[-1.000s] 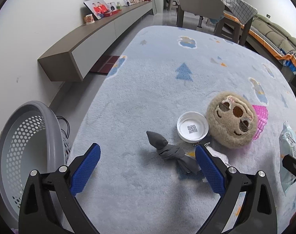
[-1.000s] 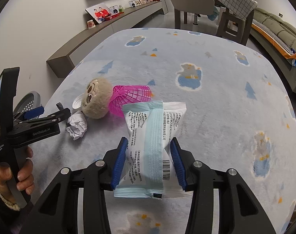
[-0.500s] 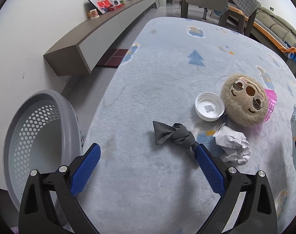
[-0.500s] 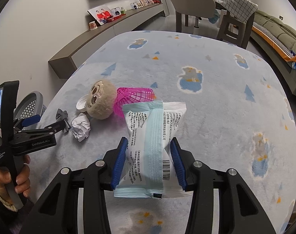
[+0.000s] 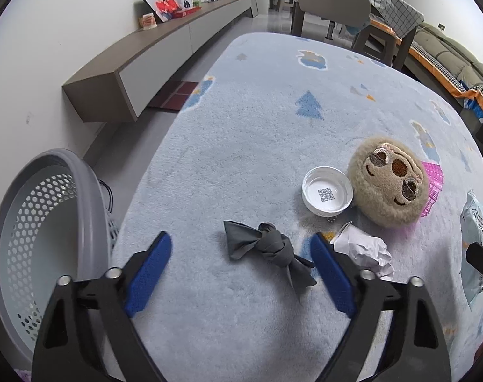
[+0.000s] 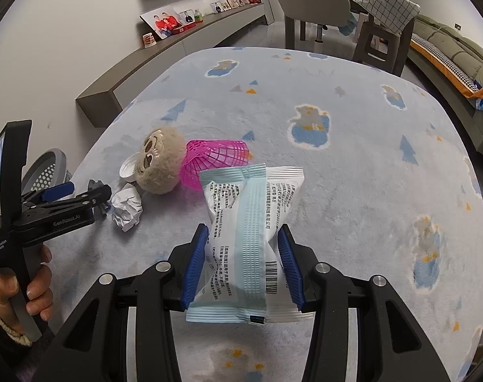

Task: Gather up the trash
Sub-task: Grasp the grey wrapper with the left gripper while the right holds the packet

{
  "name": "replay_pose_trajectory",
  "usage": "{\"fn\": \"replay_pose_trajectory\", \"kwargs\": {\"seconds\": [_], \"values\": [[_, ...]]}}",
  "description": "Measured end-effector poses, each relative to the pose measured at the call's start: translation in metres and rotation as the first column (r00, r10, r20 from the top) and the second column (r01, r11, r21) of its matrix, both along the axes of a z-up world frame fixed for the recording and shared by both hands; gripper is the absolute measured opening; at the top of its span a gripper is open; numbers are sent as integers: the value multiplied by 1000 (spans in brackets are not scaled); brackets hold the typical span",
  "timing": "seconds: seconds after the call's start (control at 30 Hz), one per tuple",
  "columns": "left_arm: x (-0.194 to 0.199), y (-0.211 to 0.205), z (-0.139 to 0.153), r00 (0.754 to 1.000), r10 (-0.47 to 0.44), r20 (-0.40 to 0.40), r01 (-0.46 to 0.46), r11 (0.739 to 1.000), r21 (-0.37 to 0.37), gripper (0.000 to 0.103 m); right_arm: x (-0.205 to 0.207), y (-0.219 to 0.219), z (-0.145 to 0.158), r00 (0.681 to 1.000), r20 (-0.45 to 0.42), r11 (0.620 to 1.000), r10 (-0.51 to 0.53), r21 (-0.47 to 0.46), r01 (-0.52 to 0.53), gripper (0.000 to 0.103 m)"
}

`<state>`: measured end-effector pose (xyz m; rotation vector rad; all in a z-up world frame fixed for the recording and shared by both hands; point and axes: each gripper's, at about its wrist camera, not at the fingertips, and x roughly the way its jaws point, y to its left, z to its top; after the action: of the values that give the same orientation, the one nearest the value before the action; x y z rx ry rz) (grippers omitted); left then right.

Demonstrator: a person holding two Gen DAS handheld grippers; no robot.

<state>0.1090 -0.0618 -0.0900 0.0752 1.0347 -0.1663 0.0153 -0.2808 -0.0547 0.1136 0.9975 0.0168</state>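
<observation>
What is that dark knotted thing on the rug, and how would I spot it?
On the pale blue rug, find the round plush face and white lid. Just nearer lies a grey knotted cloth, beside crumpled white paper: the only dark, twisted item.

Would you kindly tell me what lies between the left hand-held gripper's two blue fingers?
The knotted grey cloth, on the rug, untouched by the fingers; left wrist view.

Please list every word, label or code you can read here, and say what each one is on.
"GenRobot.AI": side of the left gripper.
"Data Acquisition System": its handle, small.
Wrapper in the right gripper: dense print and barcode, too small to read.
White lid: QR code only.
</observation>
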Motion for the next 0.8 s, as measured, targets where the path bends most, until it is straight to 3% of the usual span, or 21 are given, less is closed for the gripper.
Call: {"fn": "replay_pose_trajectory", "kwargs": {"seconds": [0.13,0.2,0.4,0.8], "values": [[1,-3,-3,1000,-17,-7,17,1000,-12,61,1,-1,-1,1000,-1,1000,1,2,-1,44],[-1,-5,-2,999,-35,-2,35,999,-14,46,1,0,-1,1000,-2,1000,4,2,-4,44],[-7,-6,3,997,-70,11,70,997,-14,25,-1,0,-1,1000,3,1000,7,3,-7,44],[-32,10,35,990,-93,104,94,996,-4,24,-6,17,8,999,35,1000,19,-2,-19,44]]}}
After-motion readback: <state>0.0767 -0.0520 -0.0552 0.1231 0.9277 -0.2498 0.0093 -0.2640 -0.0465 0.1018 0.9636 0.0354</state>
